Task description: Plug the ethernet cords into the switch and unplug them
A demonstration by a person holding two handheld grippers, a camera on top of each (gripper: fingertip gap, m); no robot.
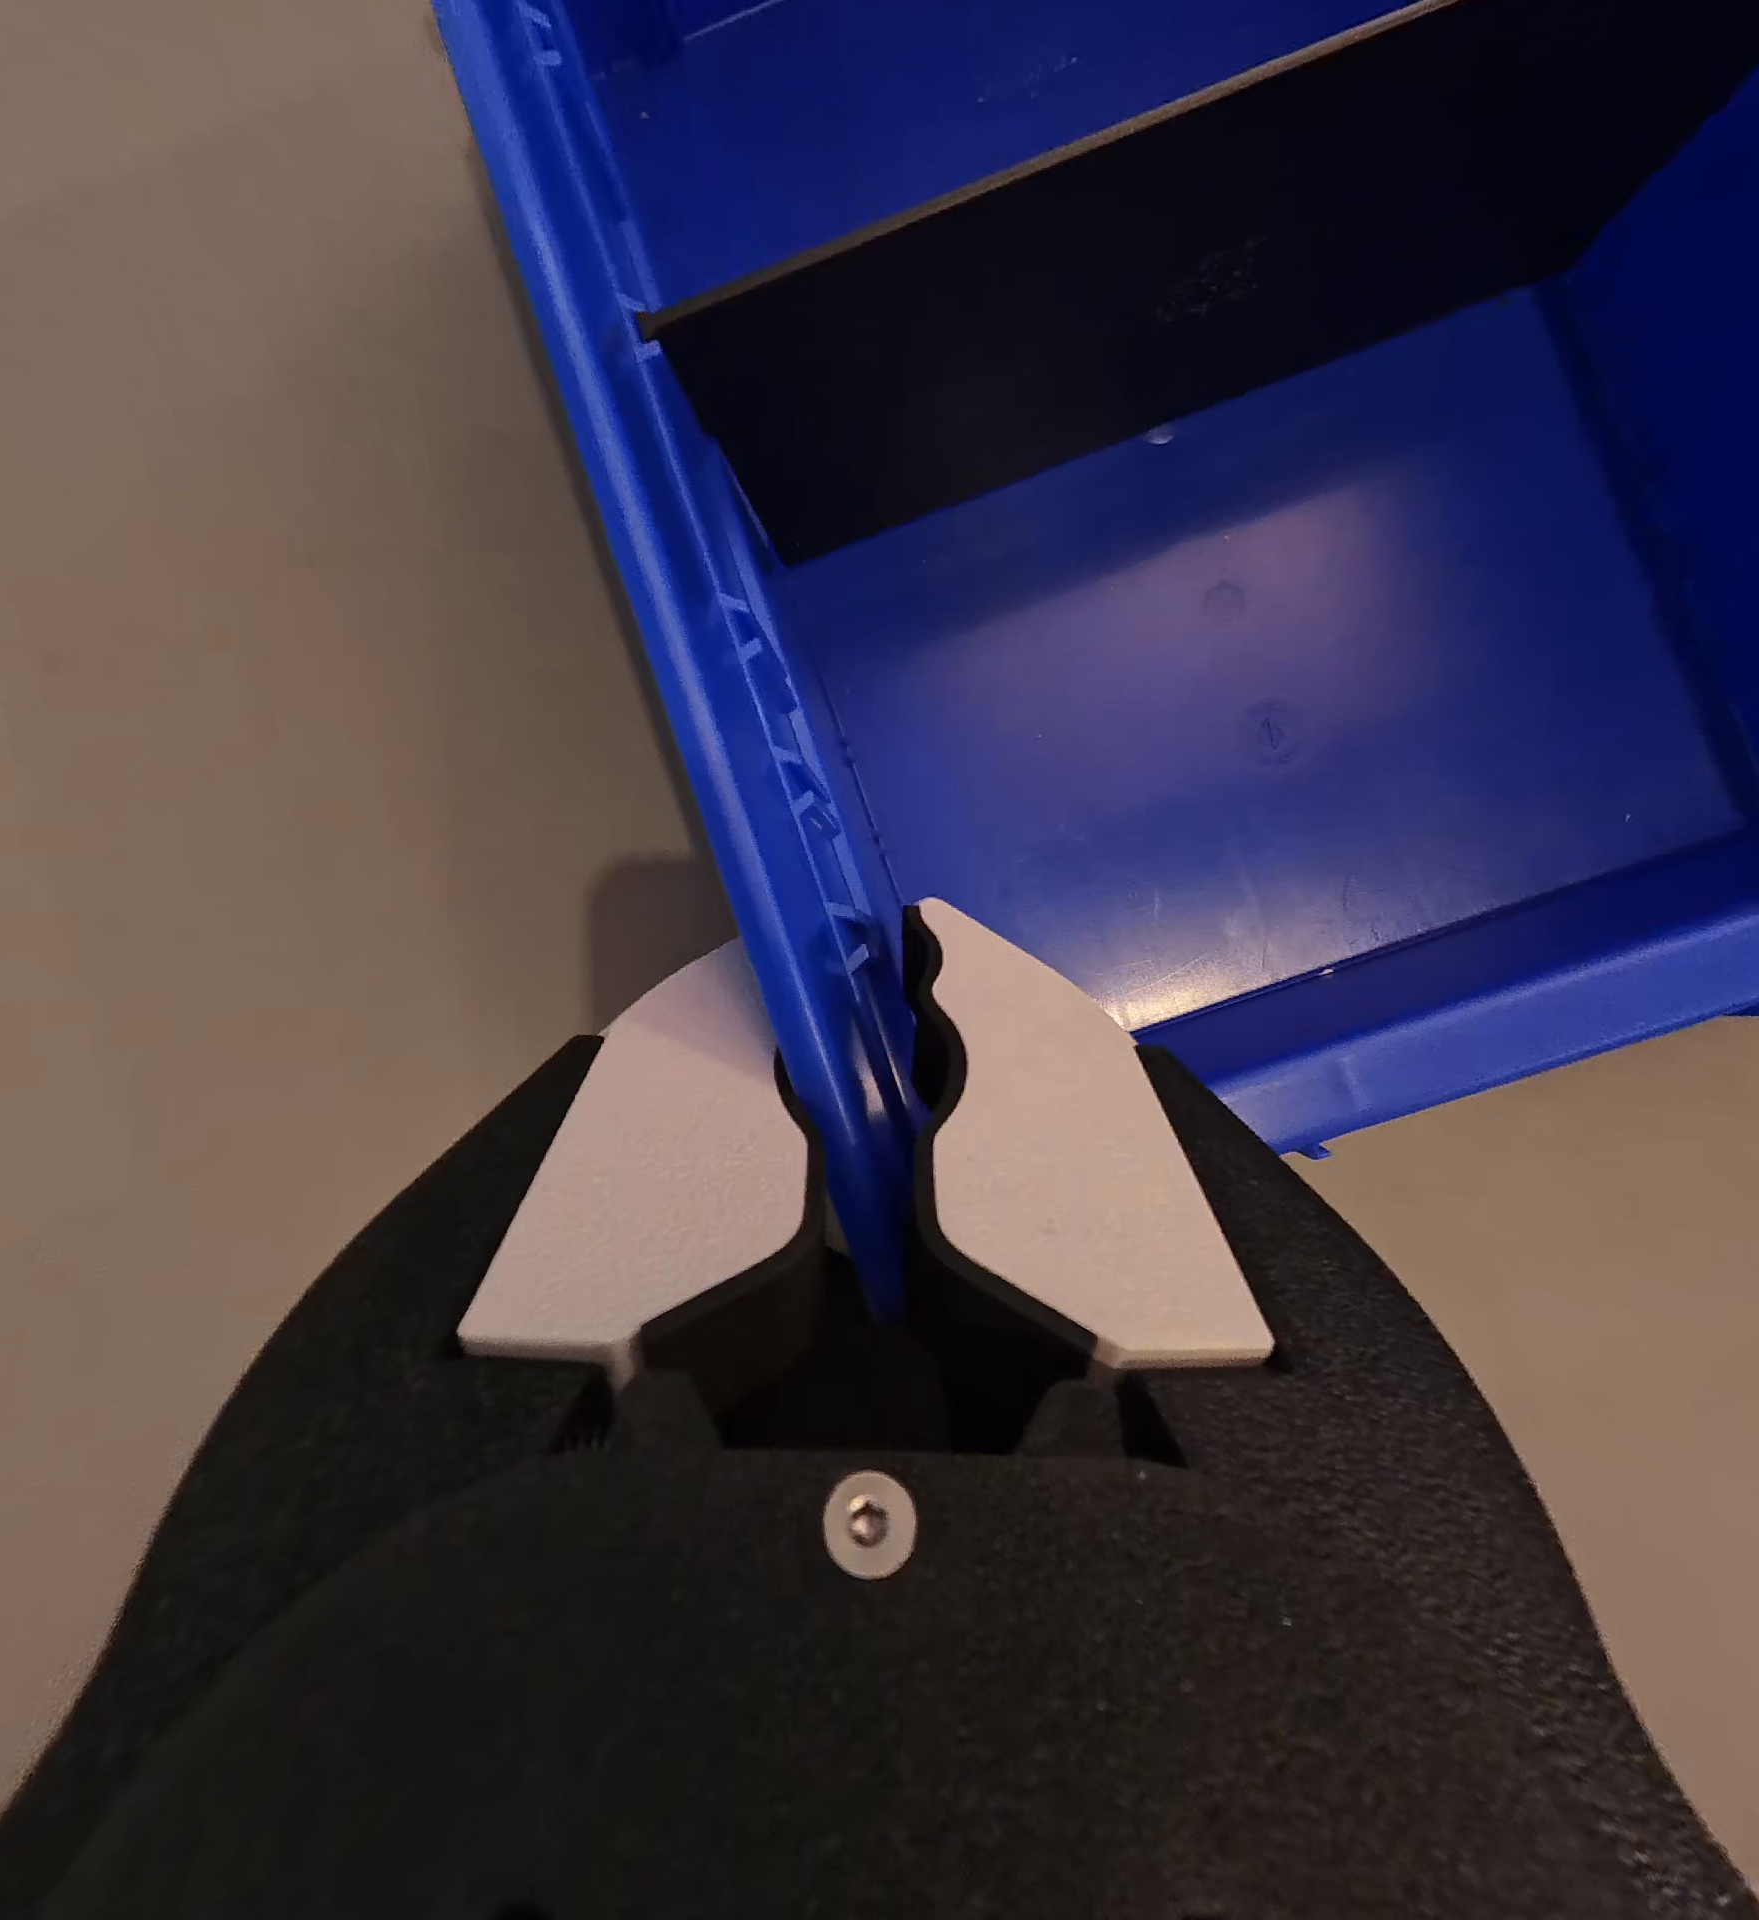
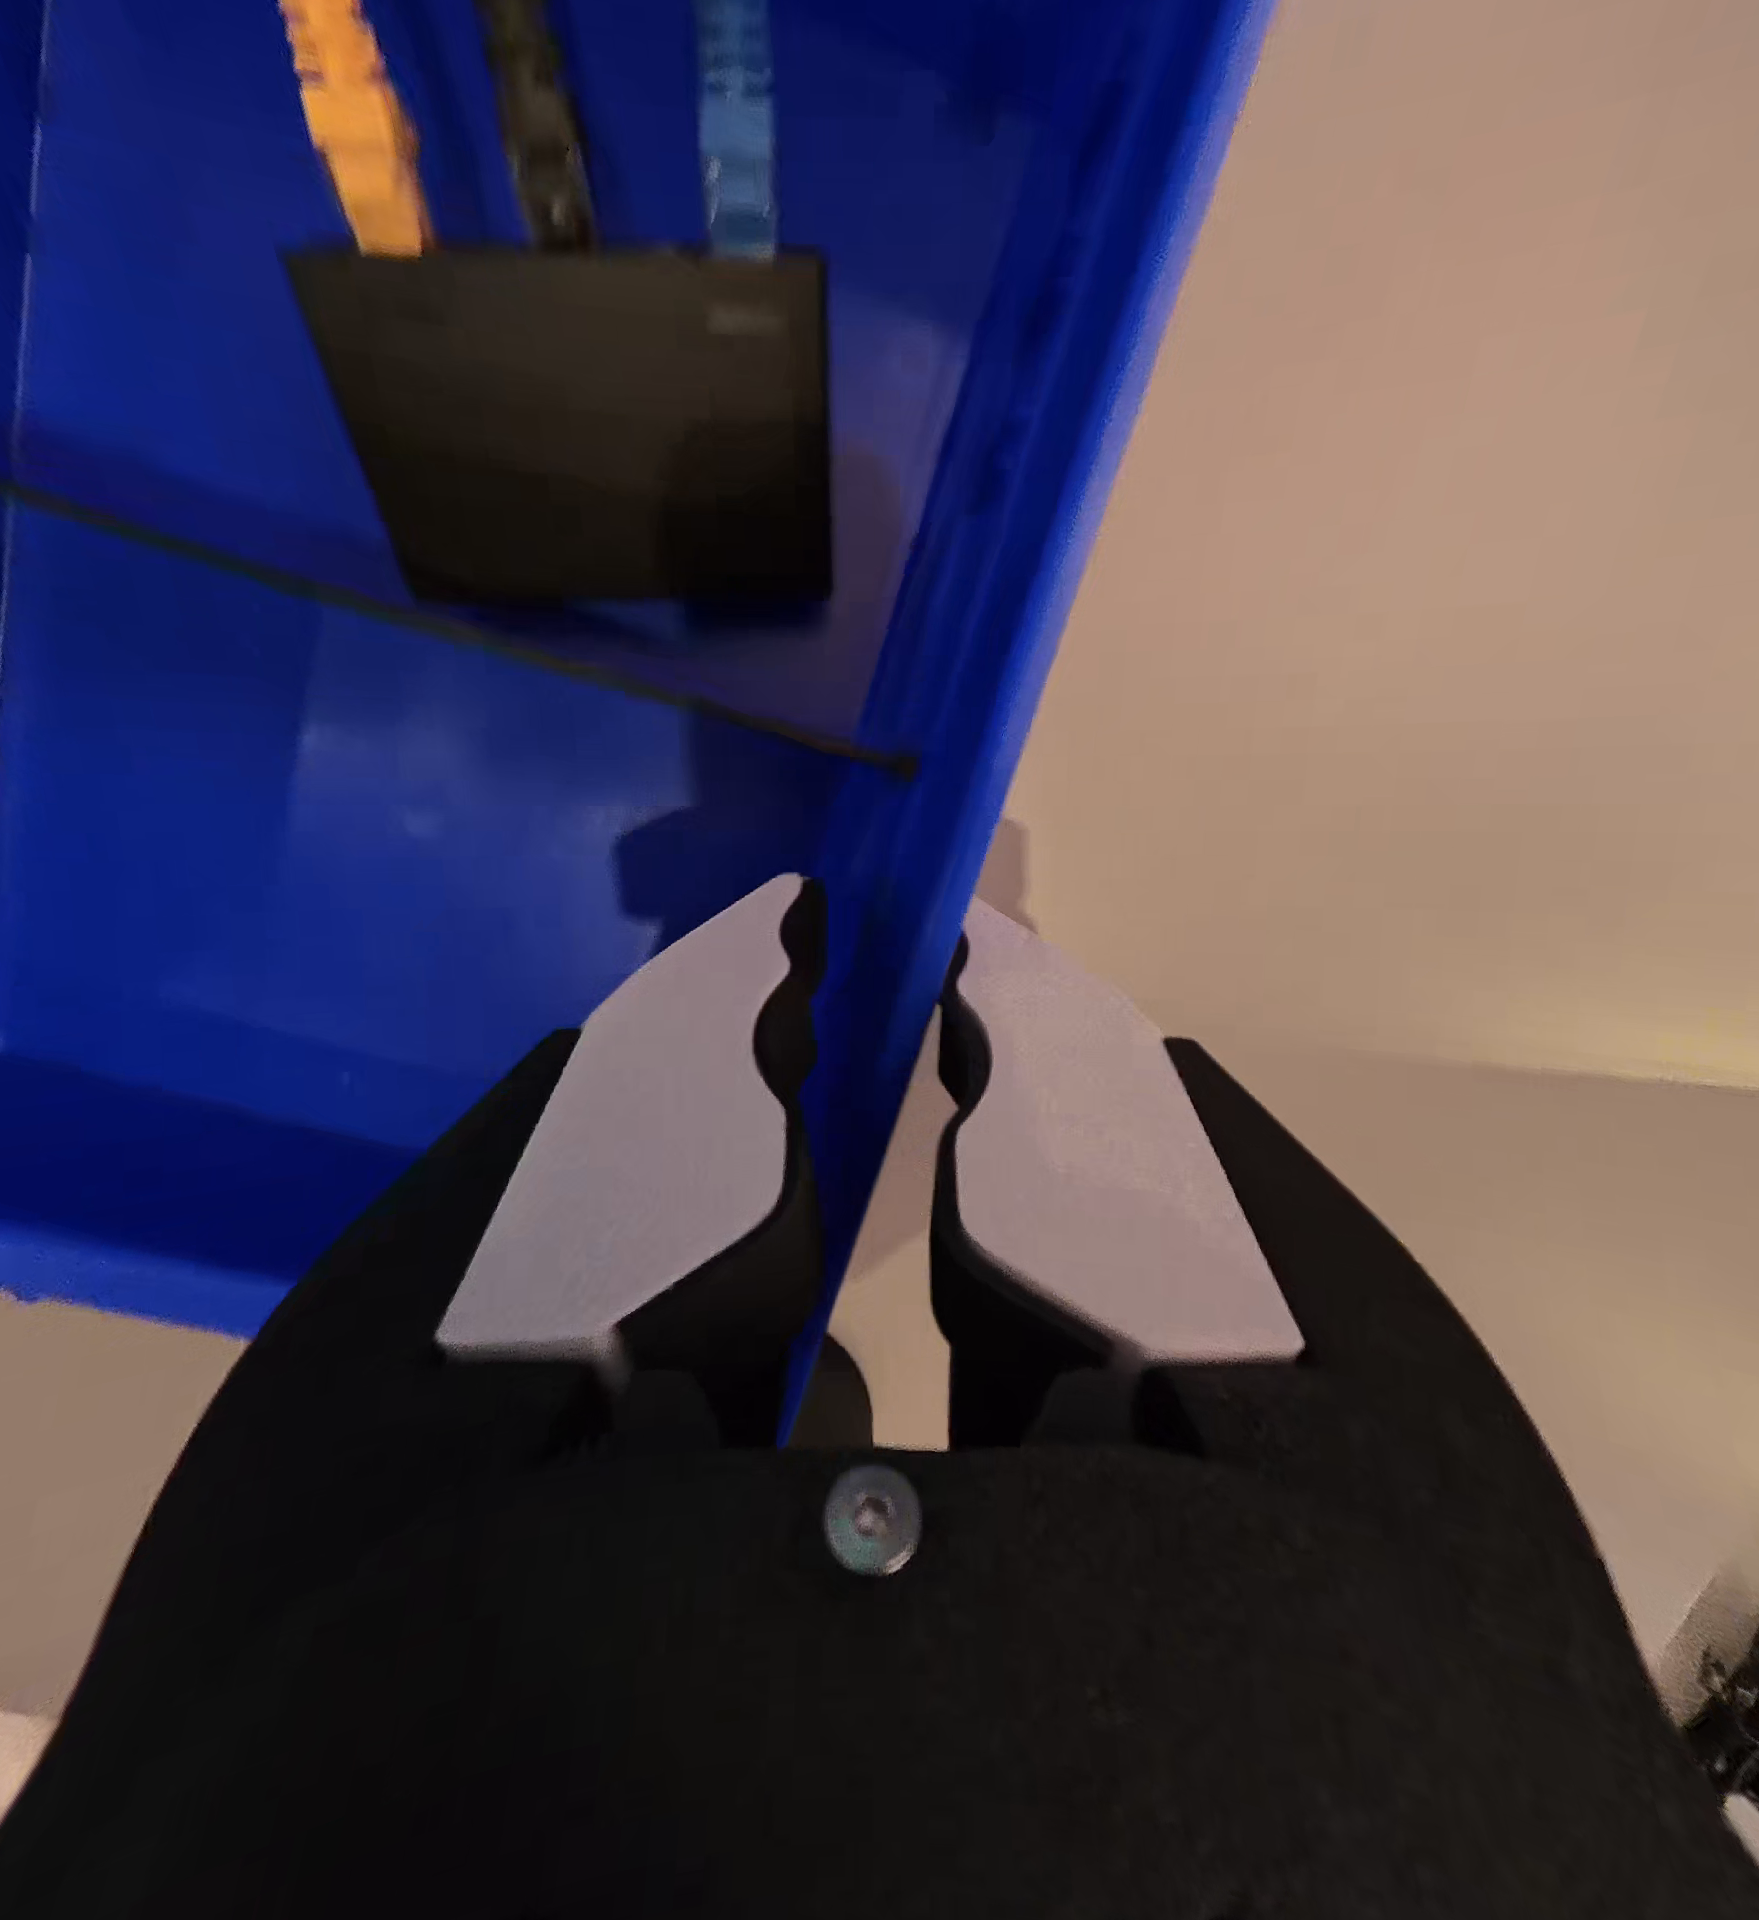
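Both grippers are on the blue plastic bin, 1 per side wall. The left gripper is clamped on the bin's left wall near a corner, the wall sitting deep between its grey fingers. The right gripper straddles the opposite wall; its left finger looks to be touching the wall, a sliver of gap shows by the right one, so I read it as gripping but not firmly (the frame is motion-blurred).

The black box-shaped switch lies on the bin floor in the far compartment, beyond the thin black divider panel. 3 ethernet cords run off its far edge: orange, black, light blue. Whether they are seated in ports I cannot tell. The near compartment, seen from the left view, holds nothing.

The step looks like lifting or repositioning the bin, not plugging yet. To do it well:
- keep both walls level so the switch doesn't slide
- squeeze the right side fully before taking load
- move slowly, the thin walls will flex

The surface is a plain beige tabletop, matte, with a beige wall behind. A black cable bundle lies on the floor at lower right, well apart from the bin
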